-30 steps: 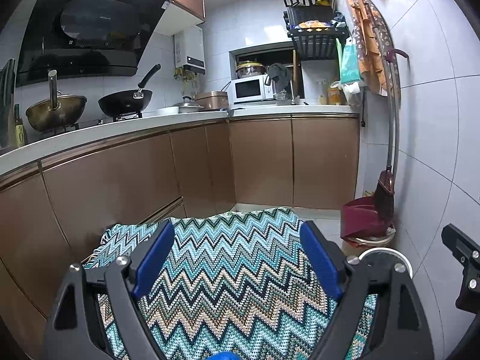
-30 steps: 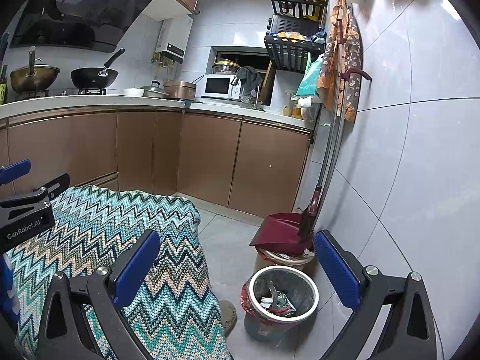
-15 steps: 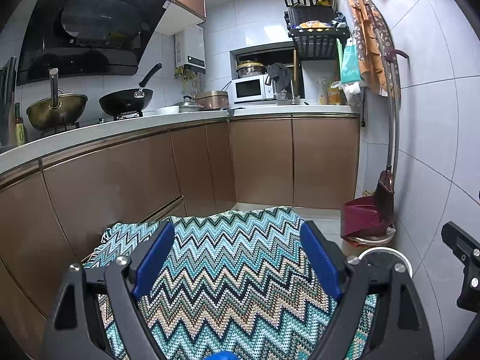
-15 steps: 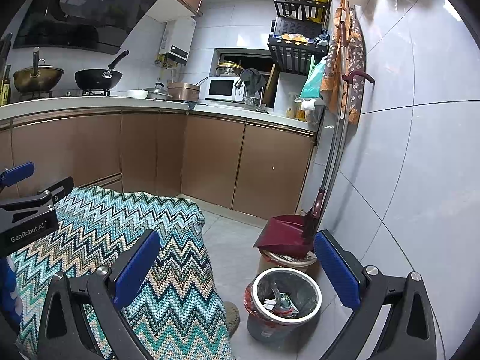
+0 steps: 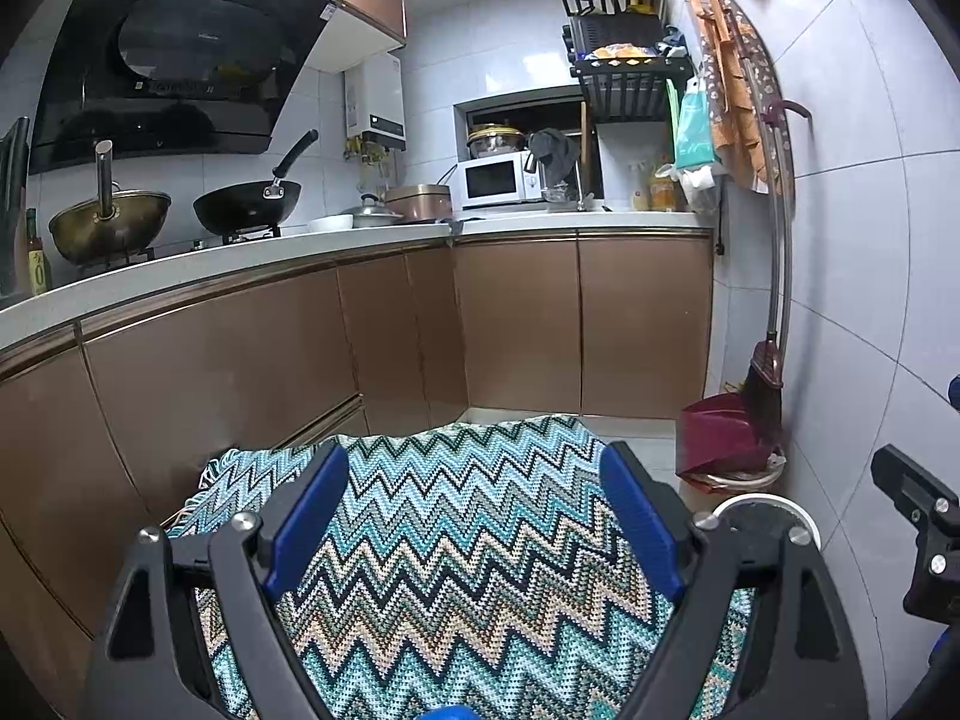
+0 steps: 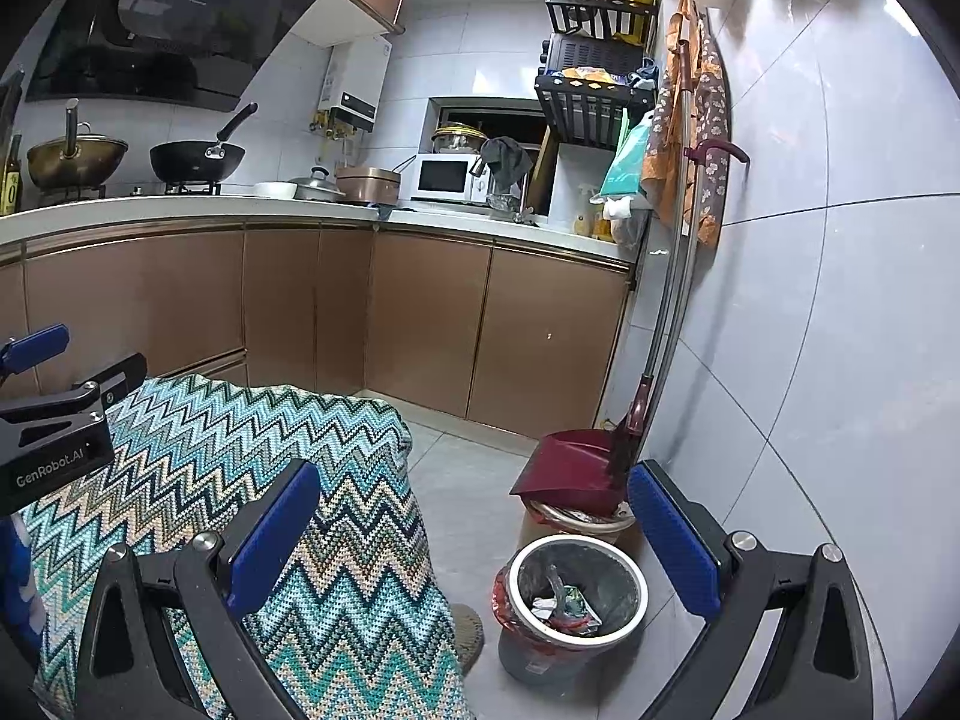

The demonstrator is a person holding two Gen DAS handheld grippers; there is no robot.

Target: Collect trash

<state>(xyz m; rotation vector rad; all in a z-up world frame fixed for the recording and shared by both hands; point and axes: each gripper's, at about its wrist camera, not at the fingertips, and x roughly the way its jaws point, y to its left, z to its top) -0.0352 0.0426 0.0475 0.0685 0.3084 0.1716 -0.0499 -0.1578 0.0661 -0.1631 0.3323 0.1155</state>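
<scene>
The trash bin [image 6: 573, 603], lined and part full of wrappers, stands on the floor by the tiled wall, just in front of the red dustpan [image 6: 573, 462] and off the right edge of the zigzag blanket [image 6: 252, 468]. Both the right gripper [image 6: 474, 525] and left gripper [image 5: 474, 501] gape wide and hold nothing, so I'd judge it best to lower the right one straight over the bin's rim and pinch the liner's edge. The only legible writing is "GenRobot.AI" on the left gripper's body.

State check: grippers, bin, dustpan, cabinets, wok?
Left gripper: open, empty, over the zigzag cloth.
Right gripper: open, empty.
Bin: no lid, lined, some trash inside.
Dustpan: resting on a basin, broom standing in it.
Cabinets: doors shut.
Wok: on the stove, no lid.
Microwave: door shut.
</scene>
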